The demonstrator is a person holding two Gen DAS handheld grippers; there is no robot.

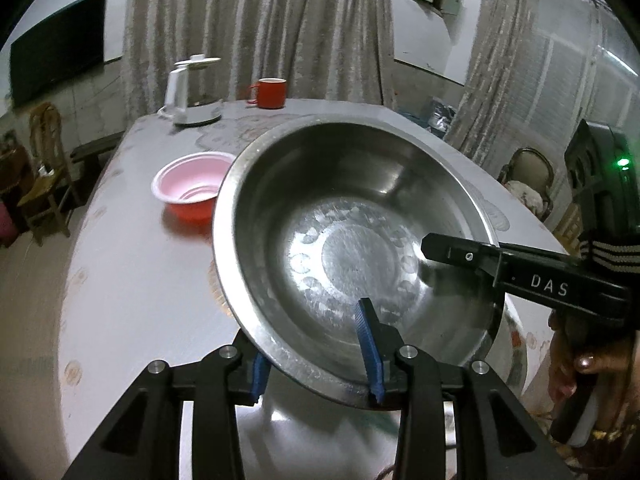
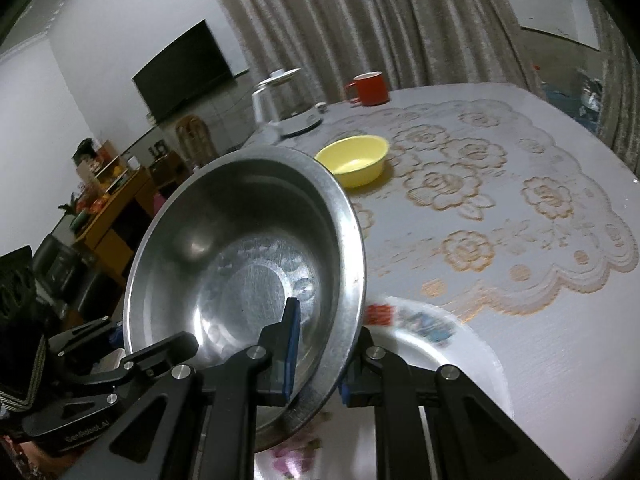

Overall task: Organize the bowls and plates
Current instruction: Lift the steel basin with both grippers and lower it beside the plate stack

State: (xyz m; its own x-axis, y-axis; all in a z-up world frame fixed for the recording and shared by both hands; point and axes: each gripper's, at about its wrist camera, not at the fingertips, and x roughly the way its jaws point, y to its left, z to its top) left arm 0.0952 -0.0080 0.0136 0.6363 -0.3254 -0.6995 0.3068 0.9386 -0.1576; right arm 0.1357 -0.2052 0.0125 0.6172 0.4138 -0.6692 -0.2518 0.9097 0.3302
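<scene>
Left wrist view: my left gripper (image 1: 316,356) clamps the near rim of the one large stainless-steel bowl (image 1: 352,240), its wall between the pads and carried tilted above the lace-covered table (image 1: 120,300); my right gripper (image 1: 460,252) pinches the opposite rim to share the load, one pink-lined red plastic bowl (image 1: 188,186) beyond. Right wrist view: the right jaws close on that rim; one yellow bowl (image 2: 354,160) and one patterned plate (image 2: 420,340) sit on the table.

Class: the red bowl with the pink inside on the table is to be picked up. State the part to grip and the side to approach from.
Grip the red bowl by its thin flared rim, one finger inside and one outside, coming down from above: it sits upright and open.
</scene>
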